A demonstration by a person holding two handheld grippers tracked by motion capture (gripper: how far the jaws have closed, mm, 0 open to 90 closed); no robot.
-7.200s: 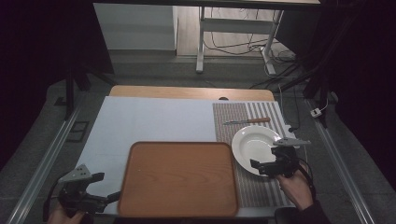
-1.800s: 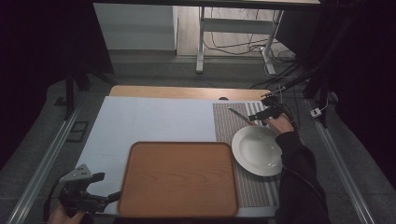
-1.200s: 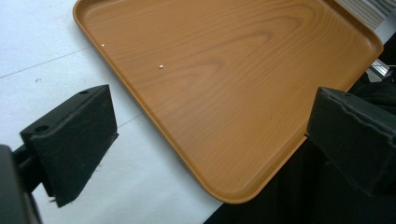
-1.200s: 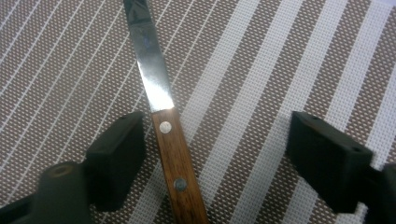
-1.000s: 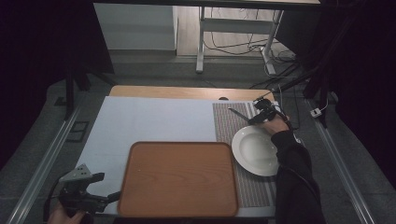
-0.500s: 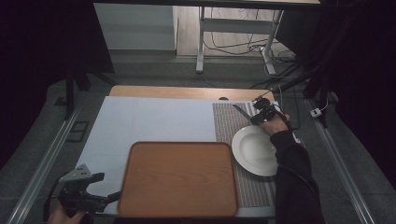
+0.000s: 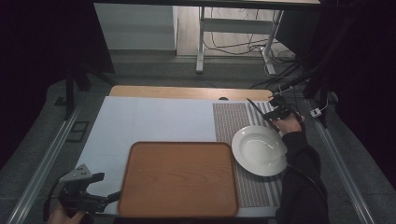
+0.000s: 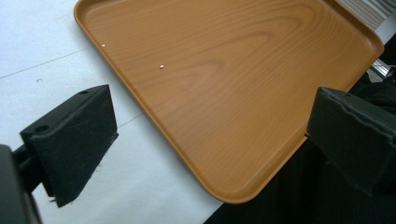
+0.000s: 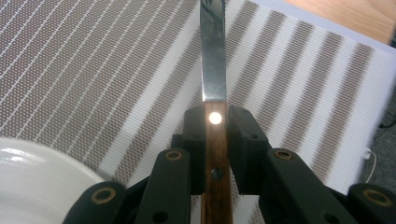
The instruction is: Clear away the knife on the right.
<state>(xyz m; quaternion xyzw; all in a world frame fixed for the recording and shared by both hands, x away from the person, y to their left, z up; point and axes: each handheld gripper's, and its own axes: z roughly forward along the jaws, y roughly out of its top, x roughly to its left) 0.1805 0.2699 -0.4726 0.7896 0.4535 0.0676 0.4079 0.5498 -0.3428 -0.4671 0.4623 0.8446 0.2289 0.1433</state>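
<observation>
Right gripper view: right gripper [image 9: 215, 135] jaws just closed, pinching wooden-handled steel knife [image 9: 214, 70] by its handle, blade forward over striped woven placemat [image 9: 93, 70], beside white plate [image 7: 259, 150]. Left gripper [image 8: 210, 135] jaws spread, idle beside brown wooden tray [image 8: 224, 74].

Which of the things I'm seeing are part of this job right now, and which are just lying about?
In the job:
- knife, wooden handle clamped between the right gripper jaws, blade out over the striped placemat
- white plate, beside it on the placemat

Lying about:
- wooden tray, bare
- left gripper, jaws wide open by the tray's corner
- desk legs and cables beyond the table
</observation>
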